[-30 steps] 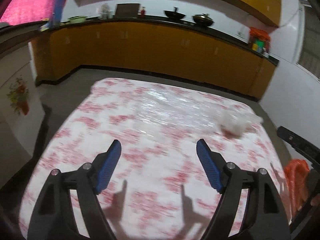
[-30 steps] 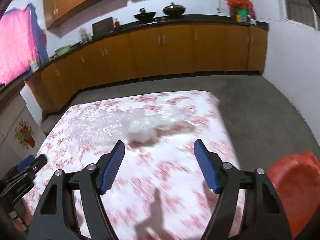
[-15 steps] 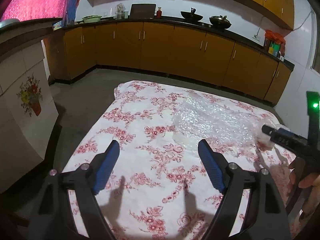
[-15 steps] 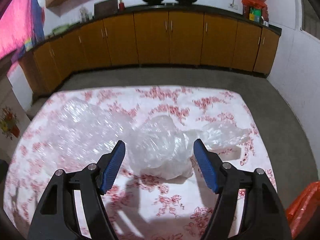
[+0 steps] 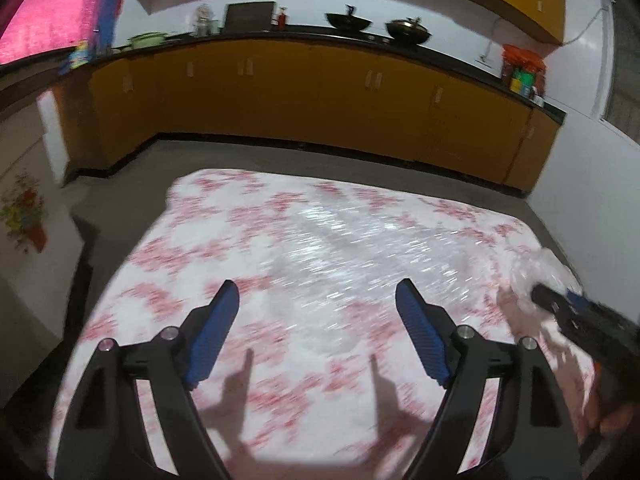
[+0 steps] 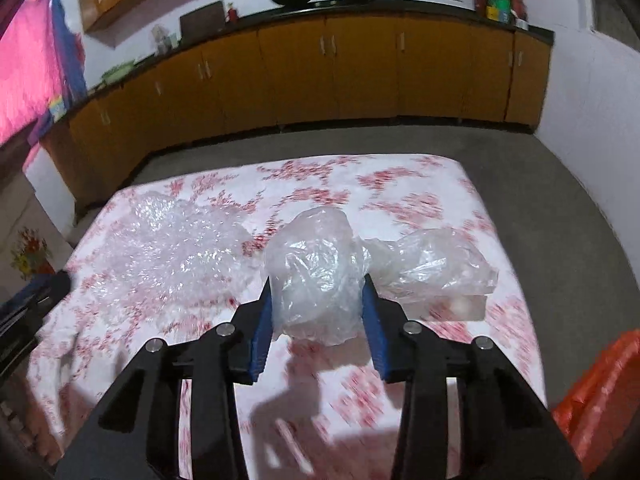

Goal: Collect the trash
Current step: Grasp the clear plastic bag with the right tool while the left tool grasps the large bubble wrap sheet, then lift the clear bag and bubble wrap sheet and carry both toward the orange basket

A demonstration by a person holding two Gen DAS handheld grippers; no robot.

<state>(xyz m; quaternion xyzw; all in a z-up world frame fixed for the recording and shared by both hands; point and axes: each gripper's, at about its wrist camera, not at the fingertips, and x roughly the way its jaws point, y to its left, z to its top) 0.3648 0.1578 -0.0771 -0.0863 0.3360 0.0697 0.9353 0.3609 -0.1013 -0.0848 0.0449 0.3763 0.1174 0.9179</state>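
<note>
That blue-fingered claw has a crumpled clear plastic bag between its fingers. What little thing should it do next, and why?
Probably finish the squeeze, then lift. The right gripper is closing, its blue pads at either side of the crumpled plastic bag, which looks to rest on the flowered tablecloth. A firm pinch first should keep the slippery film from sliding out. The orange bag at the table's near right corner looks like the place for it.

Readable text: none in either view.
Packets on the worktop (image 5: pixel 520 74): coloured, print too small to read.
Cabinet decal (image 5: pixel 24 216): a flower picture, no lettering.
</note>
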